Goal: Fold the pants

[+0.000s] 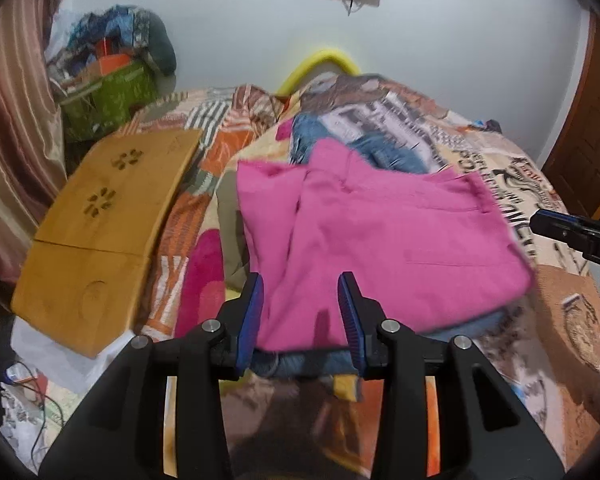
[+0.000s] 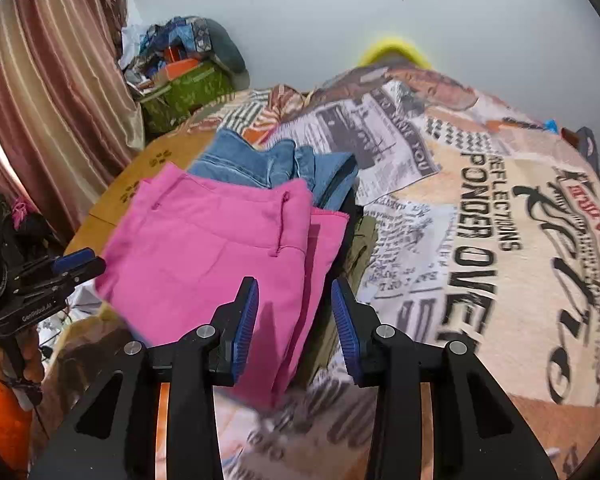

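Observation:
Folded pink pants point(image 1: 380, 232) point(image 2: 204, 248) lie on top of a stack of blue jeans point(image 1: 384, 152) point(image 2: 260, 164) on the bed. My left gripper point(image 1: 300, 280) stands open over the pants' near left edge; the fabric lies between its blue pads point(image 1: 250, 320) without being pinched. My right gripper point(image 2: 294, 282) is also open, at the near right edge of the pants, with the fold between its pads point(image 2: 244, 328) and a gap on the right side. Each gripper shows in the other's view: right gripper point(image 1: 556, 228), left gripper point(image 2: 76, 264).
A printed bedspread point(image 2: 480, 220) covers the bed. A wooden lap table point(image 1: 96, 232) lies at the bed's left edge. An olive garment point(image 1: 230, 232) sits under the stack. A green box point(image 1: 108, 100) with clutter and a curtain point(image 1: 16, 128) stand at back left.

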The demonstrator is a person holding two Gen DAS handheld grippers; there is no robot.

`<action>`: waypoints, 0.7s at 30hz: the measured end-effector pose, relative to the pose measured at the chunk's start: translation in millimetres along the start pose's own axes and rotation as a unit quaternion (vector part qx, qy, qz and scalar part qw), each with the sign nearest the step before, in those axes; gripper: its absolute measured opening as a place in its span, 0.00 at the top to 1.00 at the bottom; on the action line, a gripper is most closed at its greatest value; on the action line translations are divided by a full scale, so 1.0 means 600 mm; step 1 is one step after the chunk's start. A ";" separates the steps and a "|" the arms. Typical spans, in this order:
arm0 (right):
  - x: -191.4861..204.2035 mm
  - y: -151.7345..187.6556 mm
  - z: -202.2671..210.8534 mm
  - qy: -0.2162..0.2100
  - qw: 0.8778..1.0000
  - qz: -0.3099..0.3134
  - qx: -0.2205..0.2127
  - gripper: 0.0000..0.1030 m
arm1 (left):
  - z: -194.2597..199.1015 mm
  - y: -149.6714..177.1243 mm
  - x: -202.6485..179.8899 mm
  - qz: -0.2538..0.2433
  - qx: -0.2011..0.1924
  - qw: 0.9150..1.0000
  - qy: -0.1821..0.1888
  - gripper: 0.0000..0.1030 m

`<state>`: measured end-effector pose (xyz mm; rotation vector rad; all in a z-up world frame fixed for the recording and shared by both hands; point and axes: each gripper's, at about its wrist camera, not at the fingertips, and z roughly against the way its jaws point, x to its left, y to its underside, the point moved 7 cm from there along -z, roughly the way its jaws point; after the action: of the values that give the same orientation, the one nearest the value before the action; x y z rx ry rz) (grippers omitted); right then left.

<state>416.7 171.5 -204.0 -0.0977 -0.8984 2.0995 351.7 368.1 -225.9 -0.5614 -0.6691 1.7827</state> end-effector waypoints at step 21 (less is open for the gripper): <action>0.192 0.044 0.475 -0.038 0.966 0.084 -0.241 0.66 | 0.571 0.044 -0.171 -0.036 -0.238 0.970 0.018 0.49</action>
<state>220.6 83.1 17.2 -0.3610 -1.4796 2.0029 135.8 206.7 10.3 -0.8774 -1.0890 1.5405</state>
